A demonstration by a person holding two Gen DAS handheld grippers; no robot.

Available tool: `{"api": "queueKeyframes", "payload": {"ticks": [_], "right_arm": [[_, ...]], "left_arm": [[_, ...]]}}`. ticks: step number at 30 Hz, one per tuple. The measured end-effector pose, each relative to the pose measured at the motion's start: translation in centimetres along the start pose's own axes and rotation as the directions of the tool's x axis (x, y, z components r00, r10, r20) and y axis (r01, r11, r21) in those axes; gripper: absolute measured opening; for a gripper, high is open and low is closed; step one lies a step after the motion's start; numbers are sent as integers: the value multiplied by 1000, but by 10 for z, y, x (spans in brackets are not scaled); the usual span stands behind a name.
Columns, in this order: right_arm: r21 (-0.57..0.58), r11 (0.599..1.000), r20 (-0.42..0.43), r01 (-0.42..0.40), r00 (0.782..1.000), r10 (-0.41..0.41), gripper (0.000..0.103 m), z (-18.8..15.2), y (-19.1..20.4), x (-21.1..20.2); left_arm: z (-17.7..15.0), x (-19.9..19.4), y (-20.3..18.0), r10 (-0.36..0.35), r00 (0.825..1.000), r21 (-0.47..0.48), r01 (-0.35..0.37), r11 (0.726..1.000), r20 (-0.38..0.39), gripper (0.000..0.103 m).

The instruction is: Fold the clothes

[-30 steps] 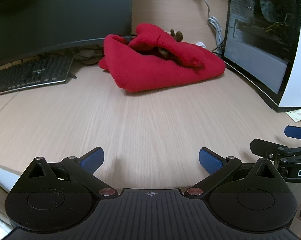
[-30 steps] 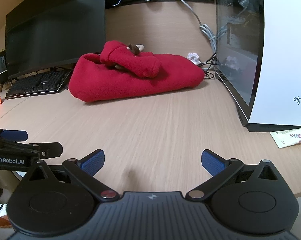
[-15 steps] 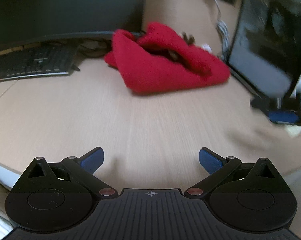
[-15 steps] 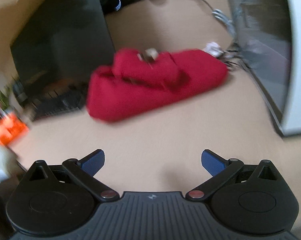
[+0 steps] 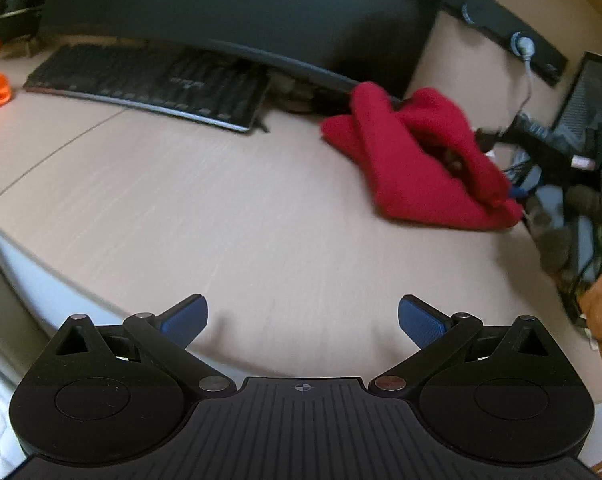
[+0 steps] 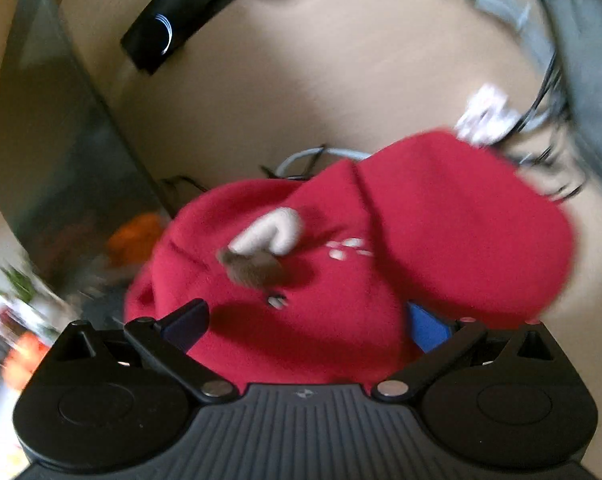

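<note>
Right fingers (image 6: pixel 429 326) now astride red garment (image 6: pixel 381 248) — spread wide.

Lying on the pale wood-grain desk (image 5: pixel 221 216) are 1 crumpled red fleece garment (image 5: pixel 417 160), 1 flat black keyboard (image 5: pixel 149 84) and 1 dark curved monitor (image 5: pixel 237 4); 2 black claws are showing.

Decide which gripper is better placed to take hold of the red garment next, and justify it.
Right. The right gripper is open with the red garment filling the space between its fingers. The left gripper, also open, sits over bare desk, well short of it.
</note>
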State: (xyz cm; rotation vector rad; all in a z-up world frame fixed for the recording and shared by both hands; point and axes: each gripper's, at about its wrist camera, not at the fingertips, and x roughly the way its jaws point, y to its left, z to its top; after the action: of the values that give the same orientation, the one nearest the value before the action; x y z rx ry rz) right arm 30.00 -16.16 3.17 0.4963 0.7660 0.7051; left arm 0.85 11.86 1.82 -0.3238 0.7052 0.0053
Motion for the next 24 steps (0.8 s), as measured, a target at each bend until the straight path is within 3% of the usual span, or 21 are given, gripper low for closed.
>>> {"api": "queueKeyframes", "payload": {"ticks": [3,5,7,12,19,21,24], "right_arm": [[78,977,-2,-199,980,200,103,15,10,-1],[70,938,8,-339,941,339,103,25,33,-15],[52,902,3,-429,903,429,103,35,61,-32],[-8,890,-42,-456,890,455,103,47,126,-64],[-133,830,-32,-542,839,543,103,56,195,-120],[-191,821,-15,-538,838,546,103,66,209,-138],[-256,834,40,-489,856,515,103,78,231,-161]], "left_arm": [[6,-2,6,4,1000,-9,-4,1000,20,103],[12,-5,7,-5,999,-17,5,1000,43,103],[17,-6,5,-23,998,-24,24,999,67,103],[27,-19,-17,-103,982,41,97,994,158,103],[39,-42,-53,-240,938,210,190,959,249,103],[44,-46,-64,-281,922,253,215,943,267,103],[52,-48,-79,-359,893,305,274,912,271,103]]}}
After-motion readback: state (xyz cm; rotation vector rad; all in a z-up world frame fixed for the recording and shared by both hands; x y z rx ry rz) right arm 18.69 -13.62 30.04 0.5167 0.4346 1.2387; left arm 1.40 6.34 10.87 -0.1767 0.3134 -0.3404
